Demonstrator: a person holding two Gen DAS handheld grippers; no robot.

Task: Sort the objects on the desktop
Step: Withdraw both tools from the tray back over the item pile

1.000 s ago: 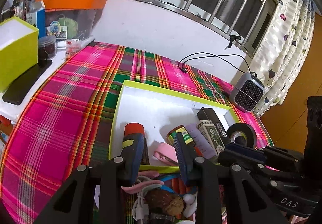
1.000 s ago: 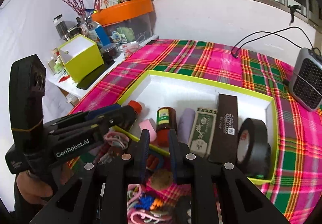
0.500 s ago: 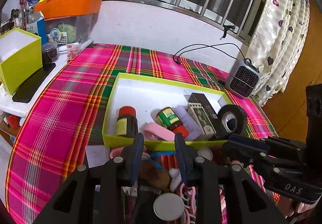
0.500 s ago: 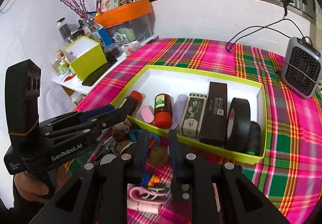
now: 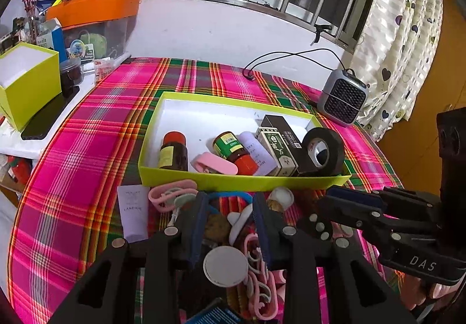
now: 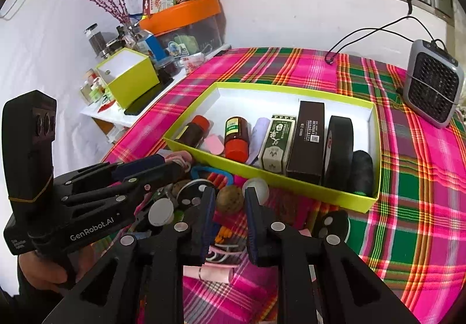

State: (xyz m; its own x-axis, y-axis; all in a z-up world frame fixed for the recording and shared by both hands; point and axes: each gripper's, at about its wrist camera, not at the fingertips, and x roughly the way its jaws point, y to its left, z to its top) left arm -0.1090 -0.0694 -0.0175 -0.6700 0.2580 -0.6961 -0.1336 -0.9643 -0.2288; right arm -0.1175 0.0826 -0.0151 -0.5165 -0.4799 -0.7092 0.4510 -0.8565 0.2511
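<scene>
A lime-green tray (image 5: 244, 181) (image 6: 375, 131) on the plaid cloth holds two brown bottles (image 5: 173, 150), a pink clip, a green box (image 6: 276, 143), a dark box (image 6: 308, 137) and black tape rolls (image 5: 321, 150). A pile of small loose items lies in front of it: pink clips (image 5: 170, 193), a brown nut (image 6: 230, 198), a white disc (image 5: 225, 265), a lilac sachet (image 5: 132, 211). My left gripper (image 5: 230, 222) is open and empty above the pile. My right gripper (image 6: 230, 207) is open and empty, with the nut just beyond its fingertips.
A grey mini fan (image 6: 434, 85) with a black cable stands at the far right. A side shelf at the left carries a lime box (image 5: 26, 82), a phone (image 5: 49, 117) and an orange-lidded bin (image 5: 96, 21). The wall and window are behind.
Both grippers have drawn back from the tray toward the near side, so the loose pile is now under them. Both stay open and empty.
</scene>
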